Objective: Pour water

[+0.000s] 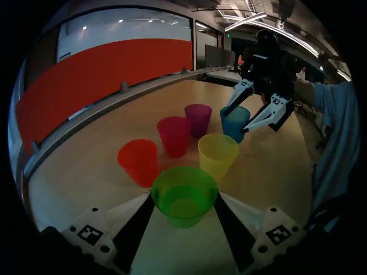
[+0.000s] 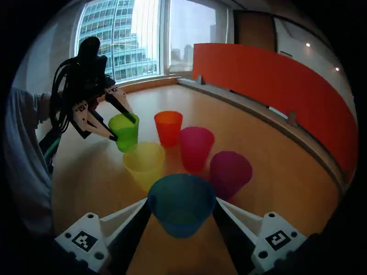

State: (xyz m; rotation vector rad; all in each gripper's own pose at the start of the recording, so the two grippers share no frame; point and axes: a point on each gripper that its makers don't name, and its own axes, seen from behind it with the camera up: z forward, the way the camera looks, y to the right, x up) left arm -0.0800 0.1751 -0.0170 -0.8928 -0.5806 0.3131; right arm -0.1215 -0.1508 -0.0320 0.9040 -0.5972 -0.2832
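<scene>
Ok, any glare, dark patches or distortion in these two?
Left gripper view: dim overall, ceiling strips blown out, table edge bowed by the fisheye, green cup sharp. Right gripper view: windows overexposed, the left gripper backlit and dark against them, blue cup sharp.

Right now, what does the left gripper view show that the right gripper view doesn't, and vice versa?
Left gripper view adds ceiling light strips. Right gripper view adds tall windows with towers outside. Both share the wooden table, orange wall panel, the left gripper shut on the green cup, the right gripper shut on the blue cup, and the yellow cup, orange cup, pink cup and purple cup between them.
</scene>
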